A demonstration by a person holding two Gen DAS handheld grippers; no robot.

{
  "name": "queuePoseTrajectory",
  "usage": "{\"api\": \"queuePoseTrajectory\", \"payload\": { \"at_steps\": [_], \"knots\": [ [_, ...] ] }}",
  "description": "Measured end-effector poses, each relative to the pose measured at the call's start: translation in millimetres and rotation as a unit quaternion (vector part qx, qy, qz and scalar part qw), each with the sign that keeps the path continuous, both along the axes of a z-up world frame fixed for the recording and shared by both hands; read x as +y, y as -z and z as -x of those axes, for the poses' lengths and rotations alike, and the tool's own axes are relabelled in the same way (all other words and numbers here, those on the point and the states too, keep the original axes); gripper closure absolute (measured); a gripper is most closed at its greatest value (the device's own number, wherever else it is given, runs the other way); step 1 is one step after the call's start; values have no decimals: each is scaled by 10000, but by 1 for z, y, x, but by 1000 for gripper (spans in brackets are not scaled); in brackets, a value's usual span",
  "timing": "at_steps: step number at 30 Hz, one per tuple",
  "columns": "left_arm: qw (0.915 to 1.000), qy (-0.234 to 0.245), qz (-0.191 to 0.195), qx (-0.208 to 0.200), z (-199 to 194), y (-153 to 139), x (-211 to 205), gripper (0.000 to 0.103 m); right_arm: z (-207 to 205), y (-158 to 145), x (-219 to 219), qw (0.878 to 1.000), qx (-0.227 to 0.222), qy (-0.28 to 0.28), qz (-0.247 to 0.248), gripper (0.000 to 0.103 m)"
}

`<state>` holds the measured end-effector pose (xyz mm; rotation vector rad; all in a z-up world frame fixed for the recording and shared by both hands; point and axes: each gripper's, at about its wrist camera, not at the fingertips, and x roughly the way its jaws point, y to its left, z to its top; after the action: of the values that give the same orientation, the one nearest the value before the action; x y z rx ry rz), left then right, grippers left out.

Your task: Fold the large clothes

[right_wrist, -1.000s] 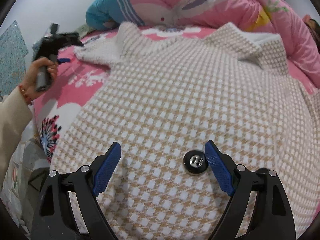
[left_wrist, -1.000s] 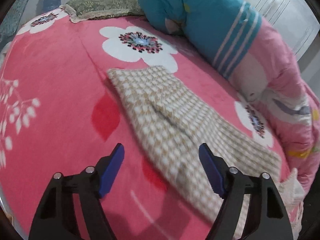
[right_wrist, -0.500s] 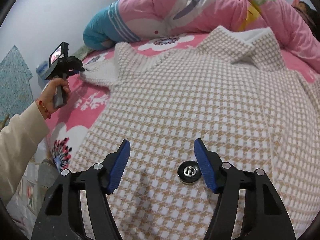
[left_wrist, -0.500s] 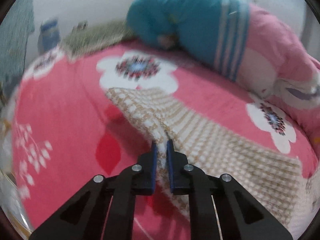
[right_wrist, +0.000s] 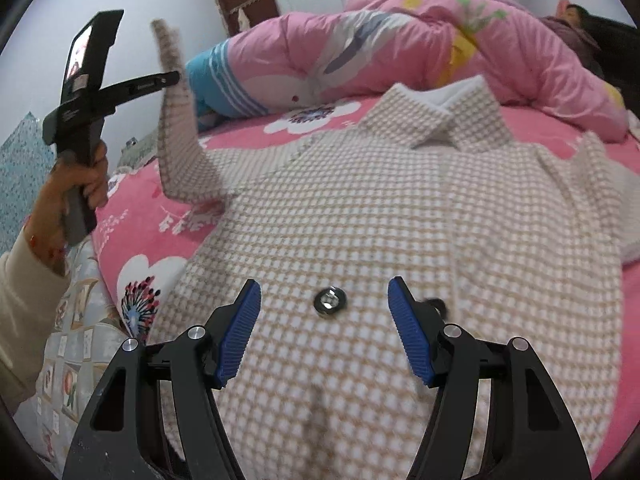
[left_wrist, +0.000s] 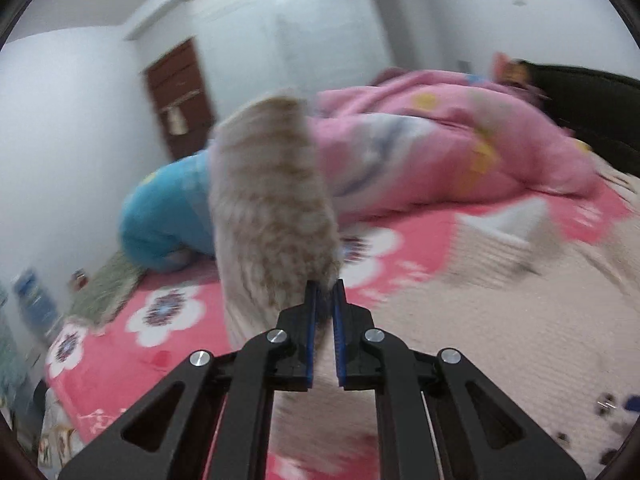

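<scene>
A beige-and-white checked coat (right_wrist: 400,200) lies spread on the bed, collar (right_wrist: 448,112) at the far side. My left gripper (left_wrist: 324,285) is shut on the coat's left sleeve (left_wrist: 272,200) and holds it up in the air. The sleeve stands upright and blurred. In the right wrist view the same left gripper (right_wrist: 172,78) pinches the raised sleeve (right_wrist: 176,152) at the upper left. My right gripper (right_wrist: 324,282) hovers open over the coat's front. A dark round button (right_wrist: 330,300) lies between its blue pads, and neither pad touches it.
A bunched pink quilt (right_wrist: 400,40) and a blue striped bolster (right_wrist: 224,80) lie along the far side of the bed. The pink flowered blanket (right_wrist: 140,232) shows to the left of the coat. A person's hand (right_wrist: 76,184) holds the left gripper. Another person lies at the far right (right_wrist: 576,16).
The left gripper shut on the sleeve, then lifted it high off the bed and swung toward the coat's body. The right gripper's jaws narrowed somewhat and it drew back a little.
</scene>
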<state>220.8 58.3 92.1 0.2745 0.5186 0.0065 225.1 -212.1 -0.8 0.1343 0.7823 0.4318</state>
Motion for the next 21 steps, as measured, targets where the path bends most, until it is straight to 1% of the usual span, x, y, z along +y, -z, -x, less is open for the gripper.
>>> {"api": "queuePoseTrajectory", "payload": {
  "at_steps": [1, 4, 5, 6, 7, 8, 9, 10, 12, 13, 14, 15, 16, 17, 18, 19, 21],
  "knots": [
    [9999, 127, 8, 85, 6, 4, -10, 95, 4, 0, -6, 10000, 20, 28, -38, 41],
    [9971, 546, 56, 520, 23, 29, -47, 95, 14, 2, -20, 9999, 70, 125, -69, 41],
    [9952, 668, 54, 711, 26, 44, -57, 95, 17, 4, -25, 9998, 103, 155, -89, 41],
    [9931, 740, 61, 912, 30, 58, -66, 93, 19, 6, -29, 9996, 163, 190, -119, 41],
    [9897, 797, 105, 1187, 34, 75, -74, 92, 21, 9, -34, 9993, 246, 226, -148, 40],
    [9864, 815, 151, 1419, 35, 89, -77, 92, 21, 13, -39, 9988, 356, 278, -166, 39],
    [9816, 779, 162, 1736, 35, 107, -81, 92, 20, 16, -43, 9982, 469, 322, -173, 39],
    [9795, 699, 134, 1886, 35, 117, -84, 91, 20, 19, -46, 9975, 572, 357, -185, 38],
    [9750, 565, 167, 2143, 38, 136, -81, 86, 18, 25, -52, 9960, 761, 413, -227, 33],
    [9726, 565, 253, 2240, 41, 140, -78, 82, 16, 27, -55, 9950, 850, 477, -233, 29],
    [9699, 640, 392, 2317, 43, 141, -75, 57, 14, 29, -57, 9941, 919, 517, -235, 26],
    [9665, 744, 637, 2371, 47, 140, -69, 27, 12, 31, -58, 9936, 970, 534, -238, 24],
    [9665, 772, 746, 2332, 50, 139, -65, 21, 8, 33, -59, 9925, 1061, 559, -223, 21],
    [9687, 817, 796, 2203, 57, 135, -62, 20, 5, 36, -59, 9918, 1116, 592, -195, 20],
    [9700, 876, 760, 2135, 62, 131, -60, 19, 3, 38, -58, 9913, 1156, 612, -172, 20],
    [9711, 927, 682, 2092, 67, 128, -59, 18, -1, 42, -56, 9904, 1234, 617, -129, 19],
    [9722, 936, 689, 2033, 77, 126, -60, 15, -8, 50, -52, 9884, 1392, 597, -53, 18]
  ]
}}
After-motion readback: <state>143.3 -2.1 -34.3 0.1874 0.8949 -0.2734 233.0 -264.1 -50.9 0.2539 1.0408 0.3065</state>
